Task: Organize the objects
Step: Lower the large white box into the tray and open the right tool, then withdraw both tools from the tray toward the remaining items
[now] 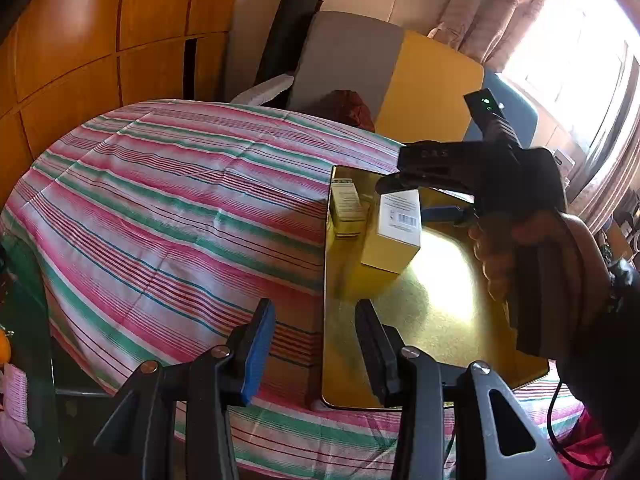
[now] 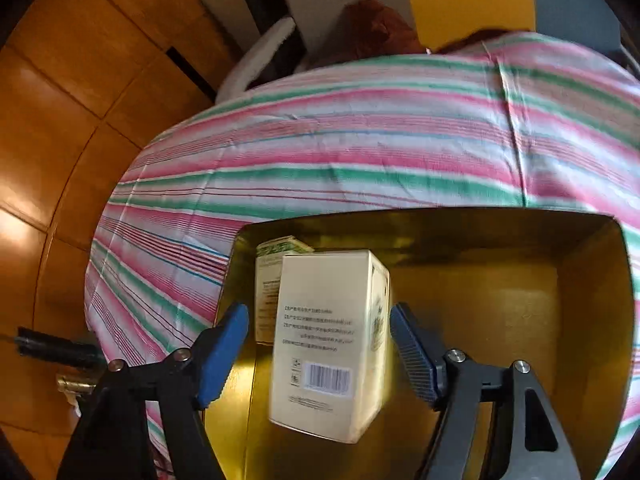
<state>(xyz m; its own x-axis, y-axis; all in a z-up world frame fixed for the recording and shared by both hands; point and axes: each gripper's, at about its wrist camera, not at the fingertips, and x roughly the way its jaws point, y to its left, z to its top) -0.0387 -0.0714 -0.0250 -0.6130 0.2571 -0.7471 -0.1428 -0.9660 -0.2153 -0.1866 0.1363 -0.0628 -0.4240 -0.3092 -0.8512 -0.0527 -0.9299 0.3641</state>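
A gold tray [image 1: 440,332] lies on the striped tablecloth [image 1: 168,200]. A cream box [image 1: 394,232] with a barcode stands in the tray, beside a smaller box [image 1: 348,210] in the tray's far left corner. My right gripper [image 2: 318,344] is open with its blue pads on either side of the cream box [image 2: 328,344], not touching it; the box looks slightly blurred. The smaller box [image 2: 268,280] stands behind it. The tray's gold wall [image 2: 592,304] rises on the right. My left gripper [image 1: 316,344] is open and empty over the tray's near left edge.
The right hand and its gripper body [image 1: 520,216] reach over the tray. A wooden cupboard [image 1: 100,32] stands at the left. Grey and yellow boards [image 1: 348,60] and a brown bag [image 1: 348,106] are behind the table. A curtained window [image 1: 580,40] is at the right.
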